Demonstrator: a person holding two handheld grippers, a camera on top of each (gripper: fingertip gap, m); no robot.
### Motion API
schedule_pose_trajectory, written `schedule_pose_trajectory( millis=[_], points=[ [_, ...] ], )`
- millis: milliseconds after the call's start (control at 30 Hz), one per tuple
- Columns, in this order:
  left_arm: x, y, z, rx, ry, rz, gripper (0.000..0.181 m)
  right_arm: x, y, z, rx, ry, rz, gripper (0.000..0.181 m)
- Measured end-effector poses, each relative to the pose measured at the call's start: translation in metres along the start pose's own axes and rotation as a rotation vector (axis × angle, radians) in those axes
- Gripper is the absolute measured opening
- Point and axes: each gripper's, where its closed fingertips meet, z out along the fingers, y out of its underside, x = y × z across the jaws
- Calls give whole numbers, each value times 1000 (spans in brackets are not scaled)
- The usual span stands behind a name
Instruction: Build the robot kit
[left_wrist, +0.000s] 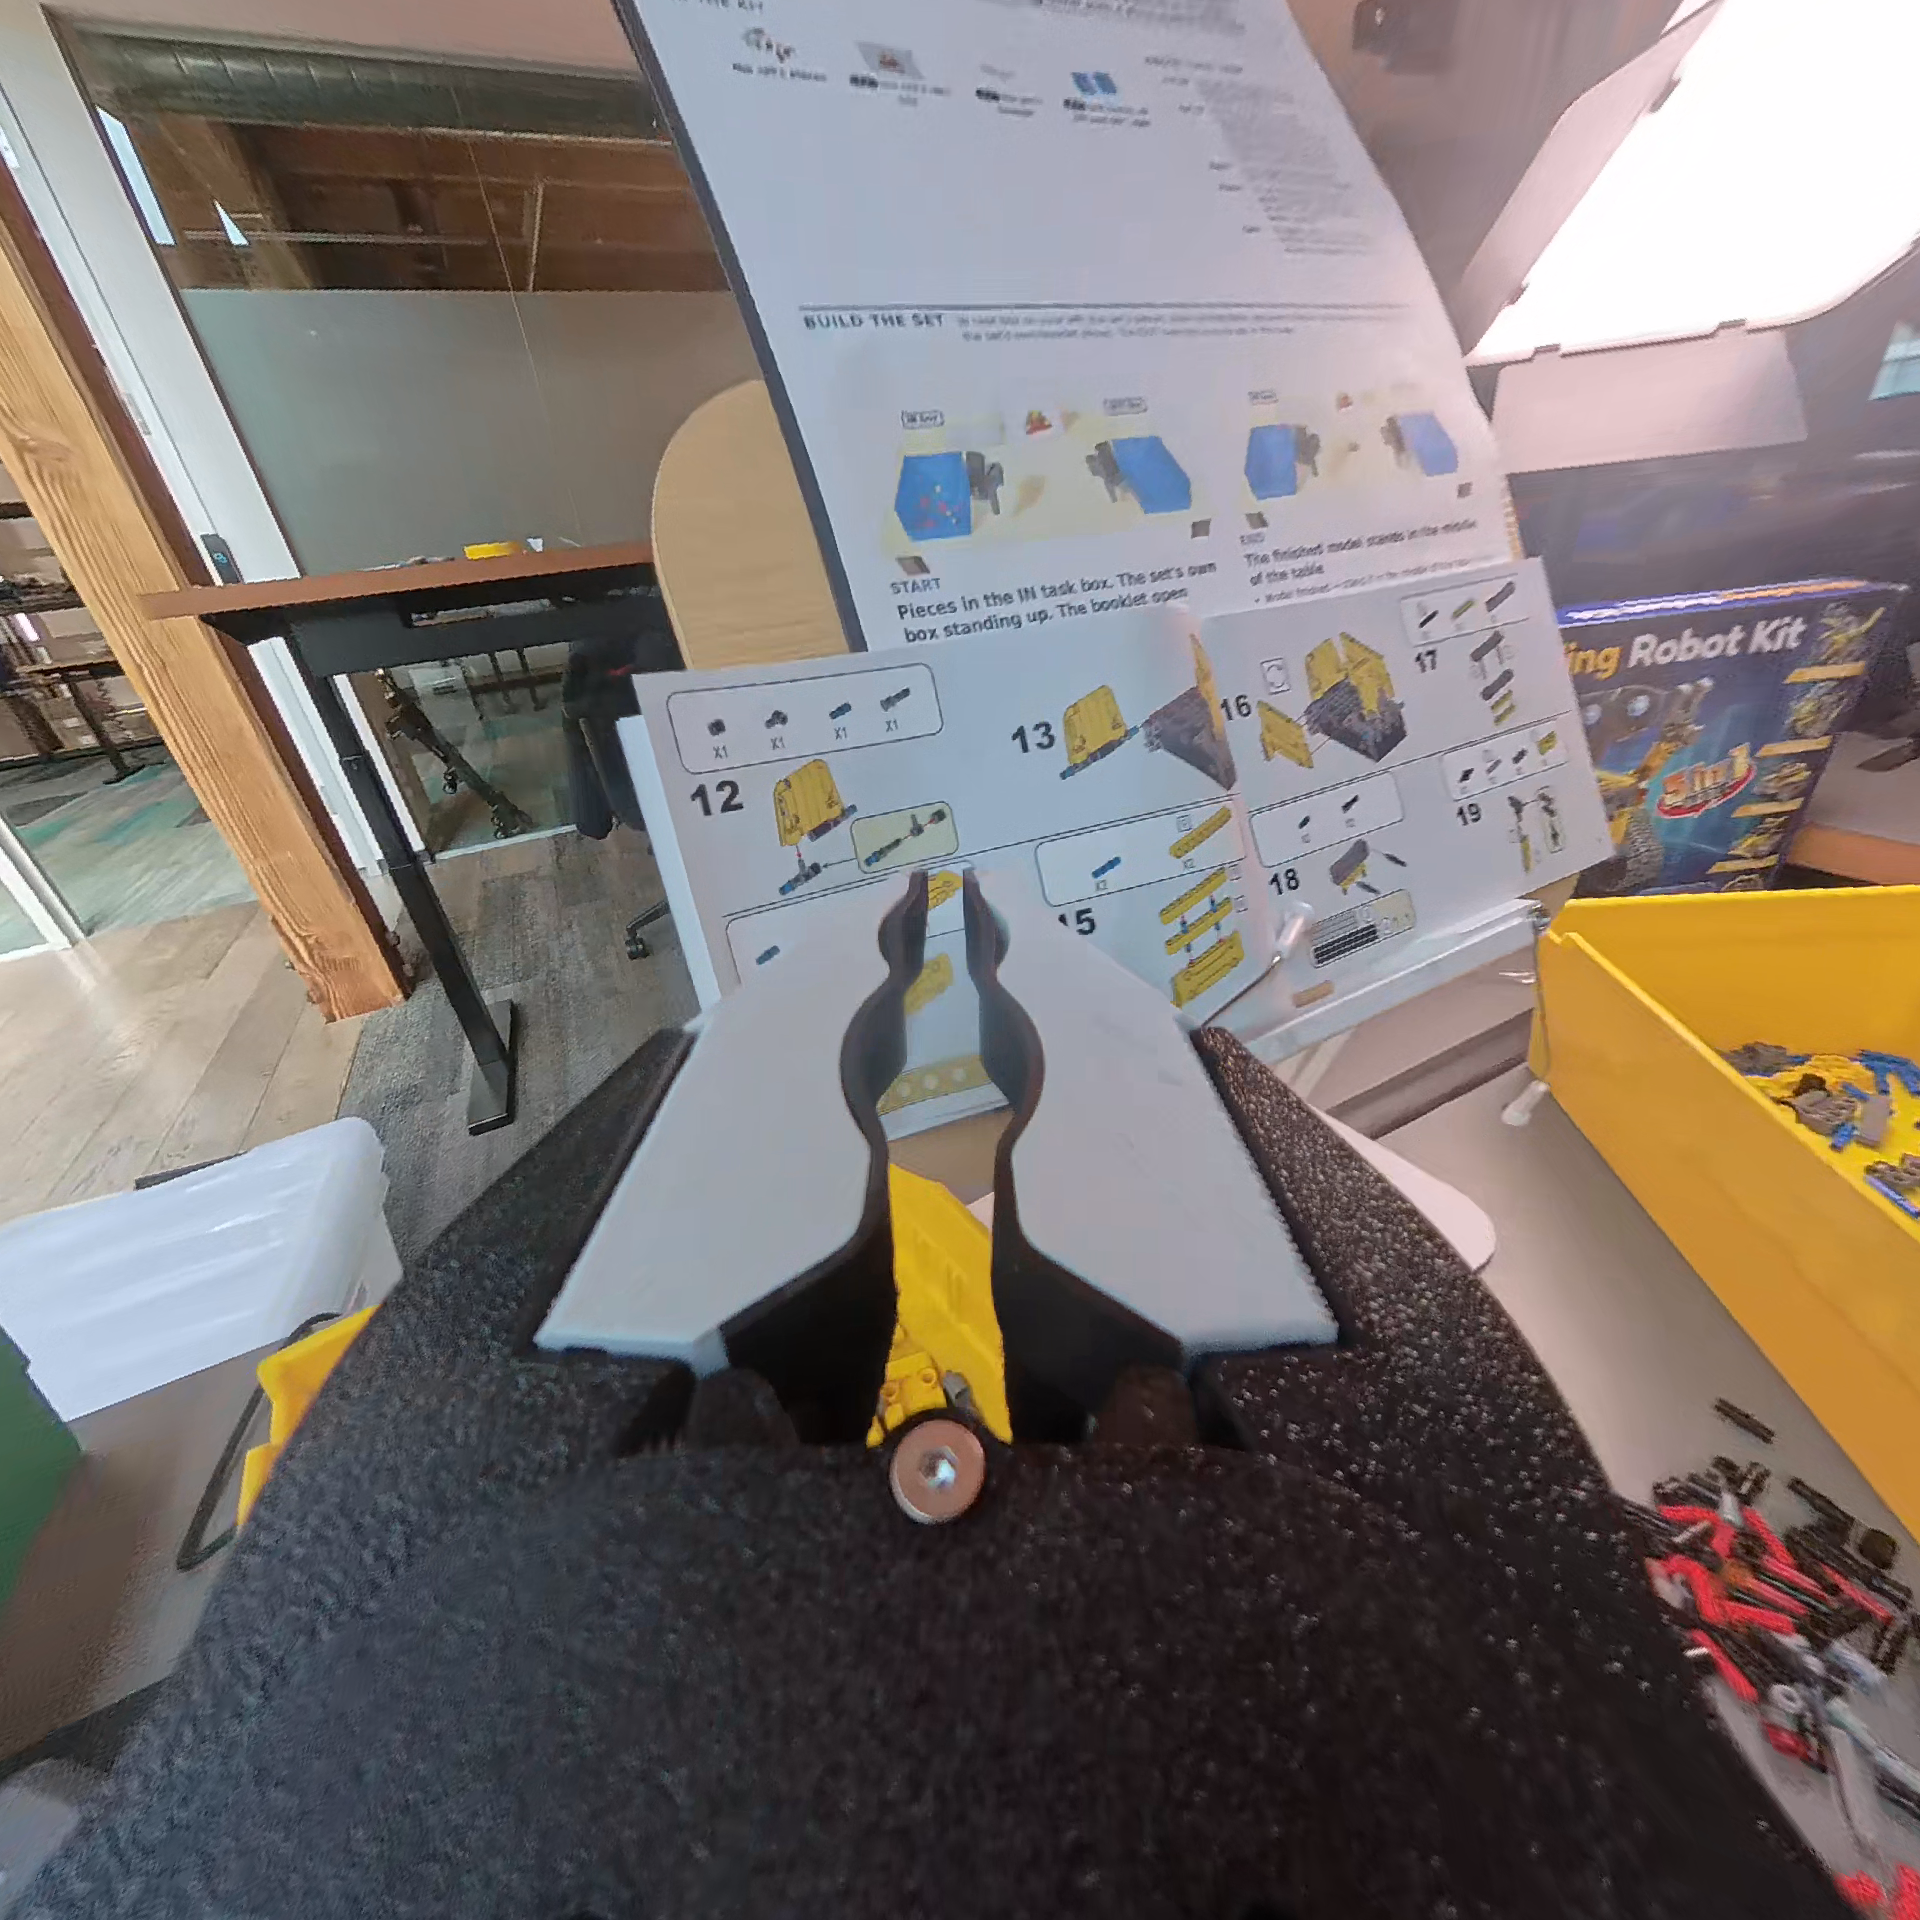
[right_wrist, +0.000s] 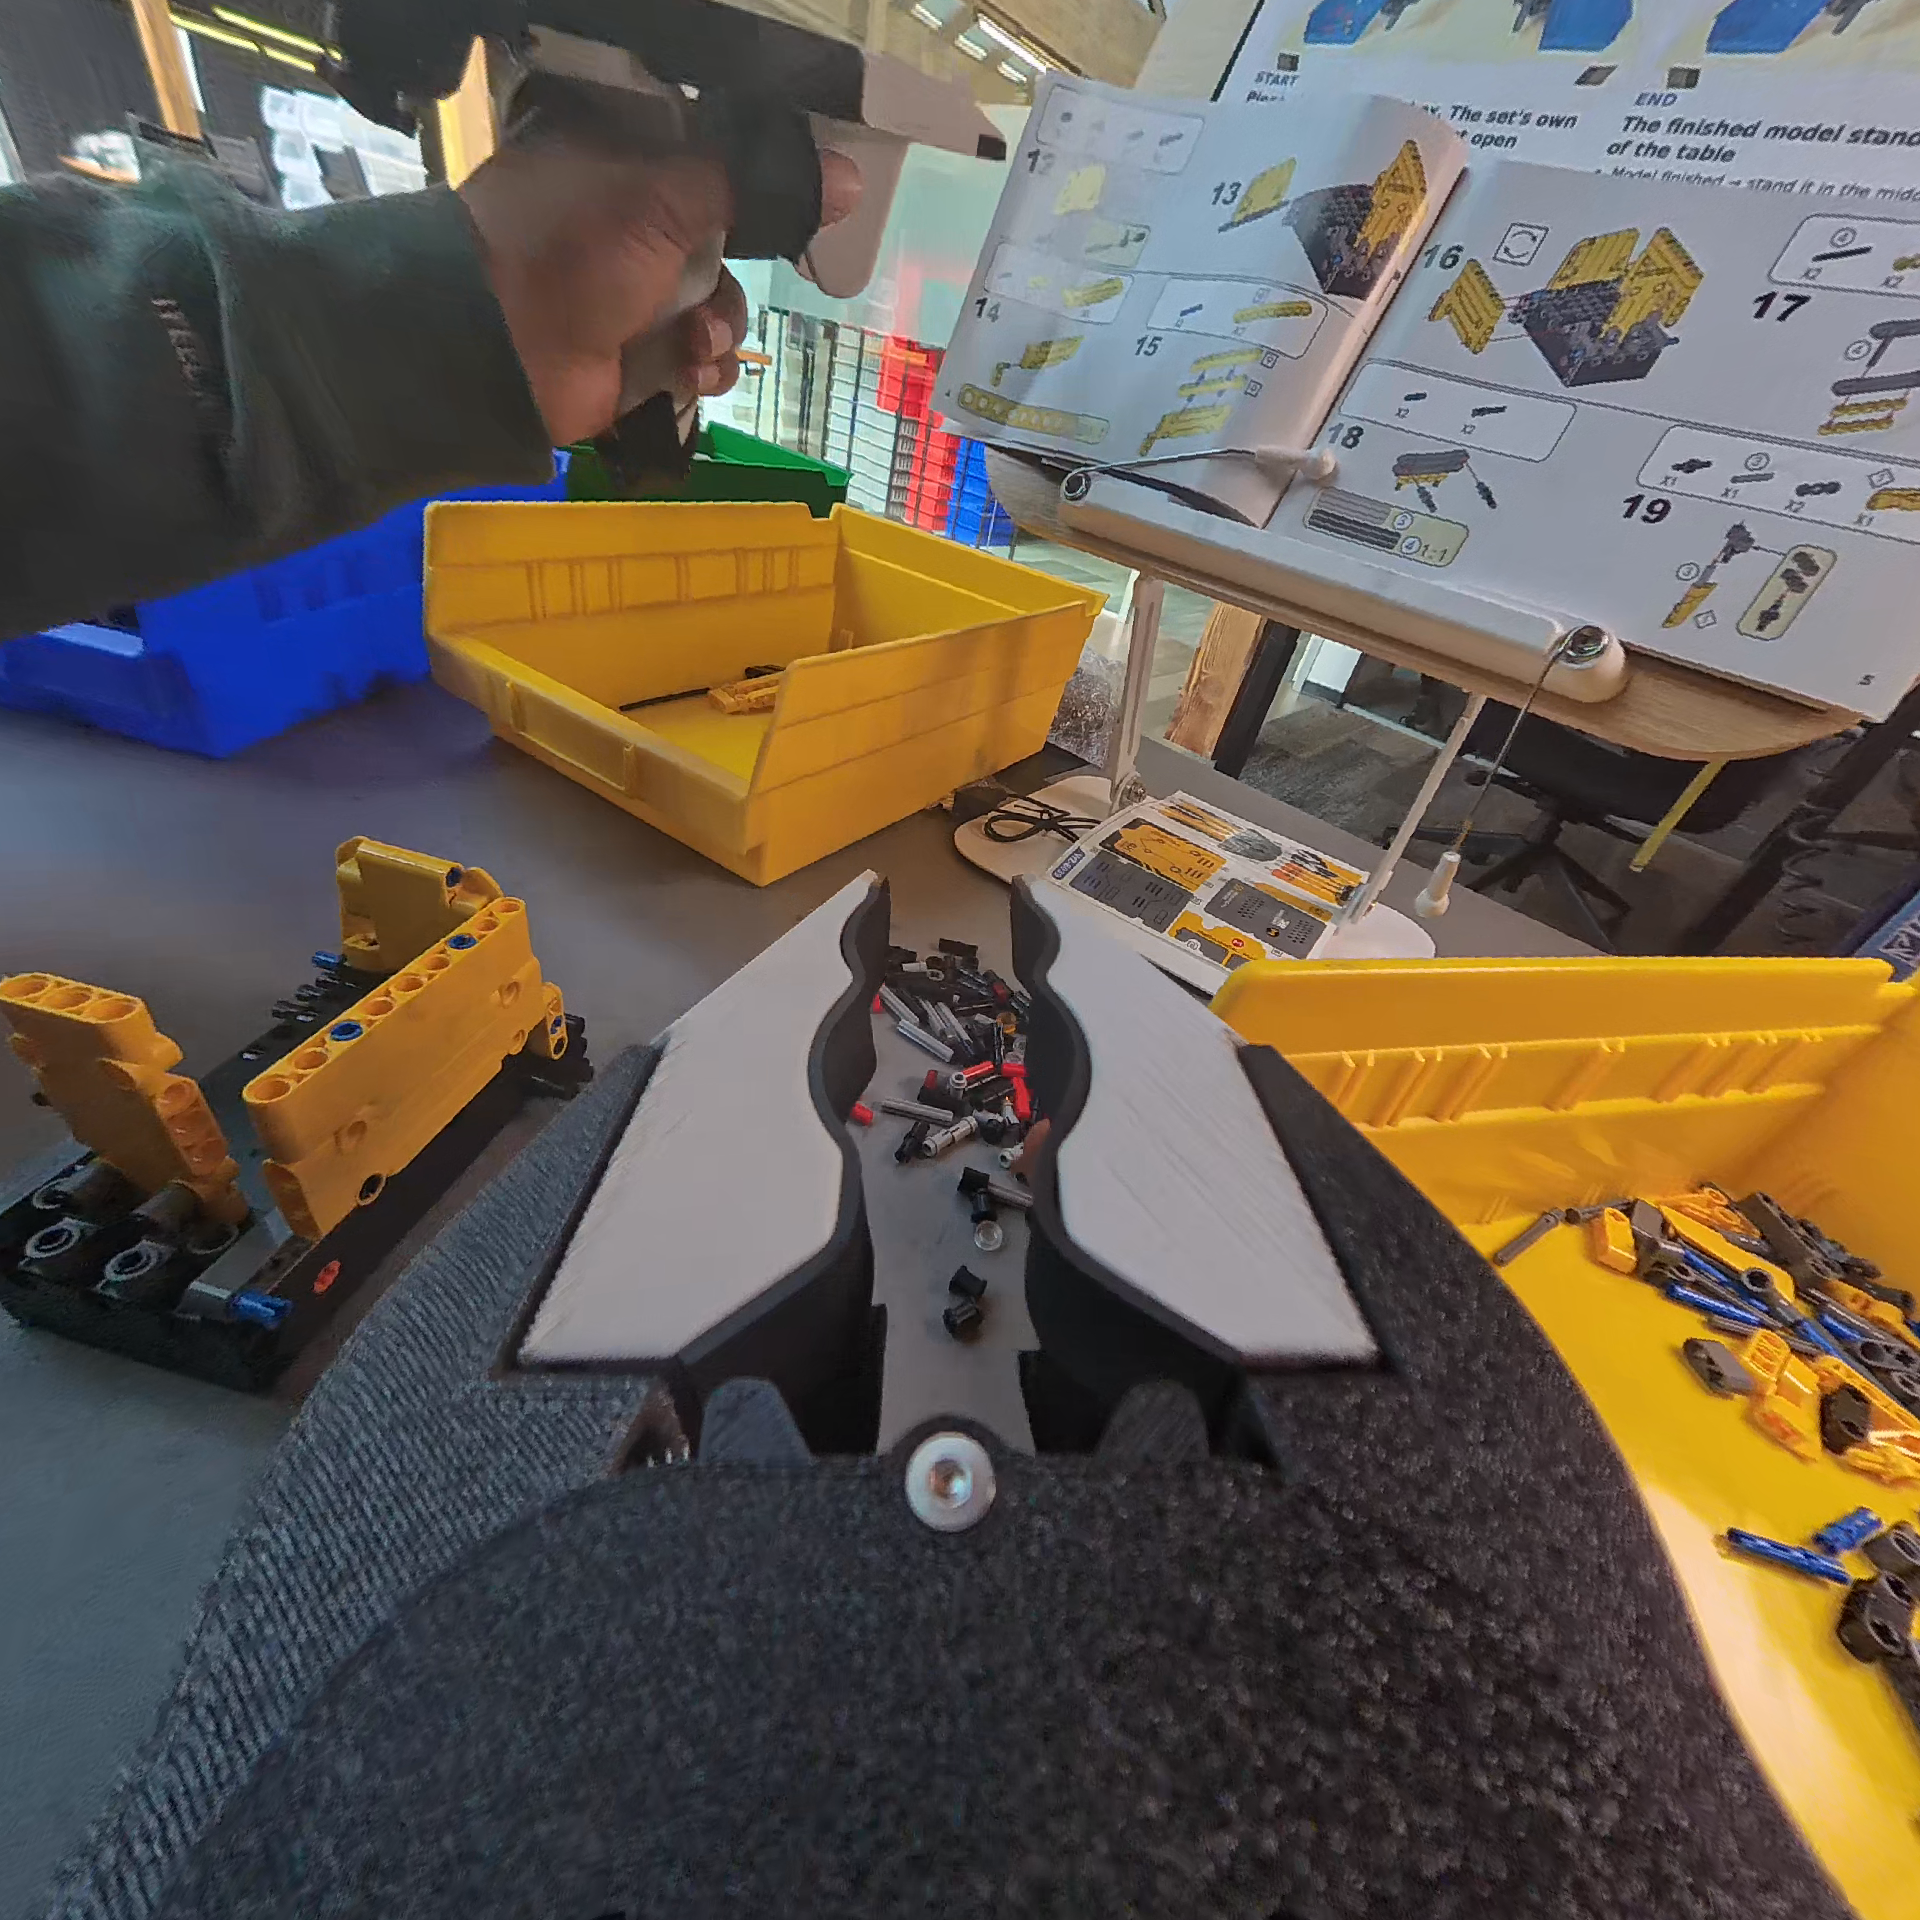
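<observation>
My left gripper (left_wrist: 943, 883) is raised in the air and its fingers stand nearly together with nothing visible between the tips. Below it lies a yellow bin (right_wrist: 914, 717) holding a few yellow and black pieces (right_wrist: 743, 691). The left gripper also shows blurred in the right wrist view (right_wrist: 649, 442), held by a person's hand. My right gripper (right_wrist: 948, 904) is open and empty, low over a pile of small black, grey and red pins (right_wrist: 961, 1060) on the grey table (right_wrist: 208, 810). A part-built yellow and black model (right_wrist: 312, 1091) stands to its left.
An open instruction booklet (left_wrist: 1091, 790) rests on a white stand (right_wrist: 1351, 613) behind the table. A second yellow bin (right_wrist: 1538, 1091) with several loose parts is at the right. A blue bin (right_wrist: 260, 644), a sticker sheet (right_wrist: 1205, 894) and a kit box (left_wrist: 1725, 727) stand around. The grippers' ends are close to 30 cm from one another.
</observation>
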Motion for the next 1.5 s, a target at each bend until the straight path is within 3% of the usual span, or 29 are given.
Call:
schedule_pose_trajectory(
  millis=[167,467,1033,1500],
  points=[
    [-14,23,22,-78,-38,36,1,-3,1,1,-6,-5,-32,22],
    [-25,38,32,-122,-79,65,0,-8,1,2,-14,-12,-69,22],
    [-40,47,28,-134,-134,60,0,-11,4,3,-26,-17,-99,22],
    [-32,42,32,-125,-120,73,0,-13,6,4,-34,-25,-103,22]
  ],
)
